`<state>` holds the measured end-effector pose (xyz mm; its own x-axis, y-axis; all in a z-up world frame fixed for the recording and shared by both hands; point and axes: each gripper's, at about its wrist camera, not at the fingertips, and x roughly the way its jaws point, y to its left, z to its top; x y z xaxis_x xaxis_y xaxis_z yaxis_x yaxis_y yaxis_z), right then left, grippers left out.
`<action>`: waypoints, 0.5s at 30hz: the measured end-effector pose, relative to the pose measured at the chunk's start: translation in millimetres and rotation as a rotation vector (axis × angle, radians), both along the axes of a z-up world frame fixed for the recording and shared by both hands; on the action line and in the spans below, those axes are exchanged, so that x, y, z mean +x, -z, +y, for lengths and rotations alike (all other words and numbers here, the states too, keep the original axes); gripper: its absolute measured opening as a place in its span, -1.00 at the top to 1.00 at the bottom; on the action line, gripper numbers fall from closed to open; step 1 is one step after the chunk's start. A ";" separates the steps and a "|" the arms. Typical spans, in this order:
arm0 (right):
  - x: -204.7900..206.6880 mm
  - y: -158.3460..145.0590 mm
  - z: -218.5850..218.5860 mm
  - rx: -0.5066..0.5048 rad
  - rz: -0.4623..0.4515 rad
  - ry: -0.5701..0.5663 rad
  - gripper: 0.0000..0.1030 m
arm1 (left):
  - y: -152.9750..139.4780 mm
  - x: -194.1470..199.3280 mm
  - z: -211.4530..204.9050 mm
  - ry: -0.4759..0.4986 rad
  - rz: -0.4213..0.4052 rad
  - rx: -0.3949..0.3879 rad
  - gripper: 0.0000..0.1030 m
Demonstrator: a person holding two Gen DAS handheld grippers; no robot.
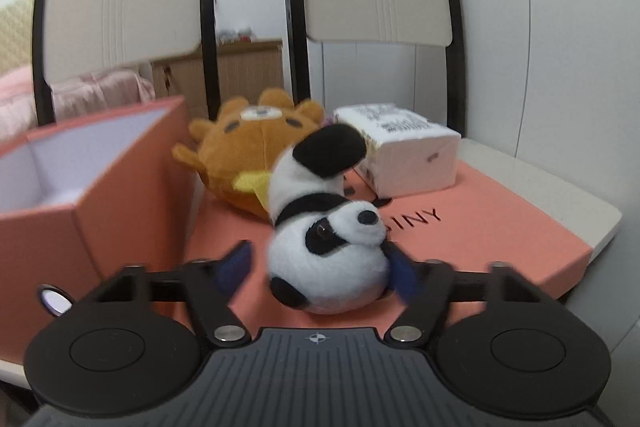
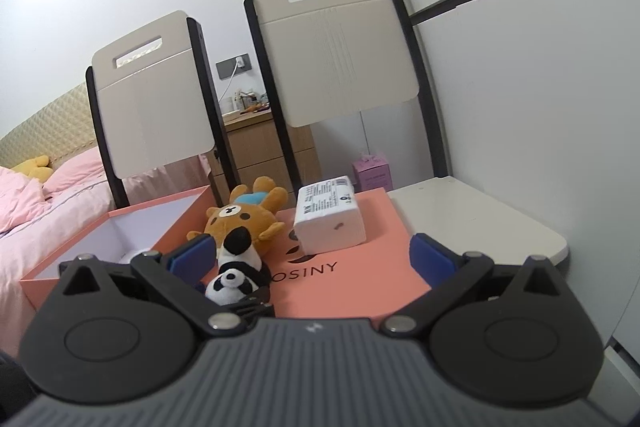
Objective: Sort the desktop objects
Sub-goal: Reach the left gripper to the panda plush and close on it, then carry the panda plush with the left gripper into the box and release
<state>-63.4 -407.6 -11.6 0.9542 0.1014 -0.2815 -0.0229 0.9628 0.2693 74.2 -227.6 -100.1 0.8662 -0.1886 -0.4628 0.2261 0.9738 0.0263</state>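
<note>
Found the panda plush [image 1: 328, 267] lying on the flat salmon lid [image 1: 500, 227], head toward the camera, body and one black leg curling up behind it. Held it framed between the fingers of the left gripper [image 1: 320, 271], spread rather than clamped: far-side blue pad touching the head, near-side pad [image 1: 236, 267] standing clear of it with lid showing in the gap. Could not tell through the blur whether the touching pad pressed in or only brushed the fur.

Judged the first risk from that lopsided contact: closing with one pad already on would shove the toy sideways instead of pinching it, perhaps rolling the round head out of the jaws. Judged the second from the hold itself: soft stuffing, a grip on the head alone, and a loose body hanging free, likely to slip or swing on the lift.

Noted the brown bear plush [image 1: 248, 155] just behind, close enough for the dangling leg to drag it, and the white packet [image 1: 408, 151] near on the same lid. Marked the open salmon box [image 1: 80, 187] beside the lid as the likely destination, its near wall tall enough to catch a low-carried toy.

Kept the right gripper [image 2: 312, 259] wide apart and empty, above the lid, well short of helping.
</note>
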 end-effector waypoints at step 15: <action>15.3 1.3 13.5 0.062 0.013 0.032 -1.00 | -94.9 -32.9 56.6 0.108 -0.115 -0.070 -0.17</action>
